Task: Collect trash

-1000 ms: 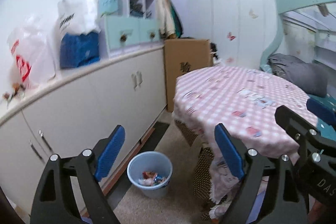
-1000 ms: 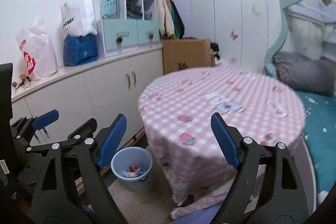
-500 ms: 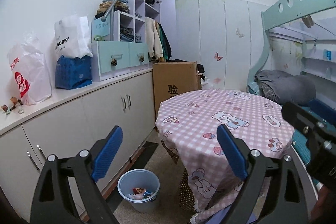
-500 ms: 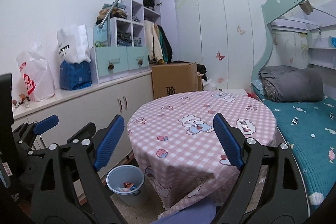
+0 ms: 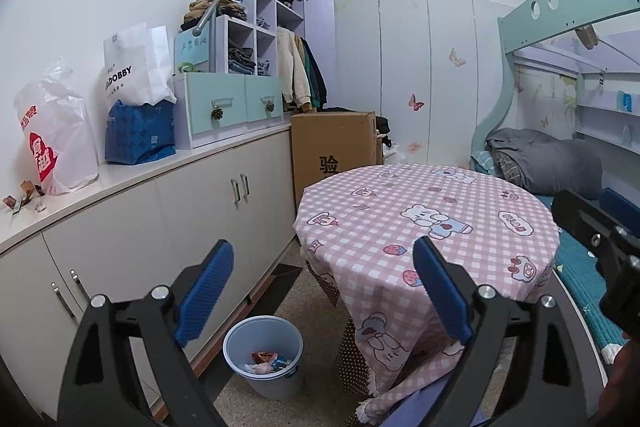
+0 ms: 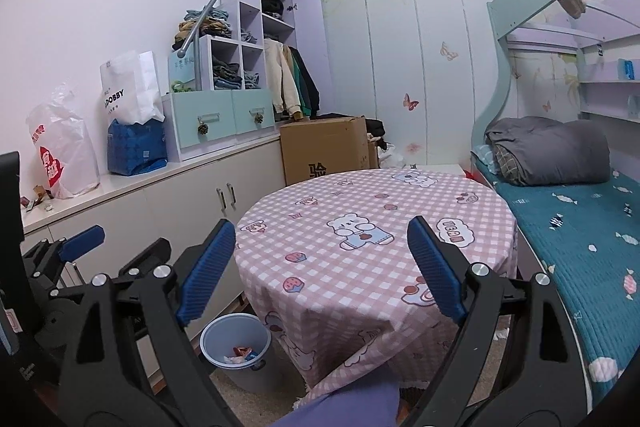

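Hovering above floor level, both grippers empty. Left gripper (image 5: 324, 291): blue pads (image 5: 206, 293) spread wide, nothing btwn them. Right gripper (image 6: 320, 269): same, fingers wide apart, nothing held; its black frame also shows at right edge of left wrist view.

Trash bin (image 5: 264, 361), pale blue, stands on floor btwn white cabinet run (image 5: 168, 227) and round table (image 5: 424, 223). Wrappers (image 5: 266, 361) lie in bin bottom, red/orange and white bits; exact items too small to tell. In right wrist view bin (image 6: 236, 349) sits lower left, just beside hanging edge of pink check tablecloth (image 6: 372, 247). Table top bare of loose items.

Counter, far left end: few small scraps (image 5: 24, 197) near white plastic bag w/ red print (image 5: 56, 143). Cardboard box (image 5: 332, 151) behind table. Bed w/ teal cover (image 6: 576, 227) on right.
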The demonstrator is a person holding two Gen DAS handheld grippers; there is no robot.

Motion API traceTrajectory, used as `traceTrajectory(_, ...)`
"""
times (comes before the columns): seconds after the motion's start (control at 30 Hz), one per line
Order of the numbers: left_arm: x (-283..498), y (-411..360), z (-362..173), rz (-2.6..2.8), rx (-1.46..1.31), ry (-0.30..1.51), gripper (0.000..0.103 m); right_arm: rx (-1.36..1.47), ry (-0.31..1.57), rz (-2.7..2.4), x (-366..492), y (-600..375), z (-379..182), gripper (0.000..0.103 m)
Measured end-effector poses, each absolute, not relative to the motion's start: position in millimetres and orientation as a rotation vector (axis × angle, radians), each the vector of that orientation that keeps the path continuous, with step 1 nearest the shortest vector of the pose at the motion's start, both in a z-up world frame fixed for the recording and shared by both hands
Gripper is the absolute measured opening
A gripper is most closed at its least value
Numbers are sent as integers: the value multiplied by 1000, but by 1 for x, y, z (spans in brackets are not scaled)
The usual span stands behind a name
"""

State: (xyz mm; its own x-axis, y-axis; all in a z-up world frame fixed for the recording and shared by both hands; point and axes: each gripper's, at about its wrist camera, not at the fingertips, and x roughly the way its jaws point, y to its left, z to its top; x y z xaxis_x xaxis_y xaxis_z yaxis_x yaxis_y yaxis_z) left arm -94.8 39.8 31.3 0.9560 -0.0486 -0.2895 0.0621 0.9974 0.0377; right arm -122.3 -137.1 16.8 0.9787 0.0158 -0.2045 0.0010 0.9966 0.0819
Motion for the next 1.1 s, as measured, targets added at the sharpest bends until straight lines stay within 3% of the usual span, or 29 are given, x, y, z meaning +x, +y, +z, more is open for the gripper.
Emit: traceTrajectory(1.1,-102,43,35,-49,27,283,92,71,257,35,-117,-132,8,87)
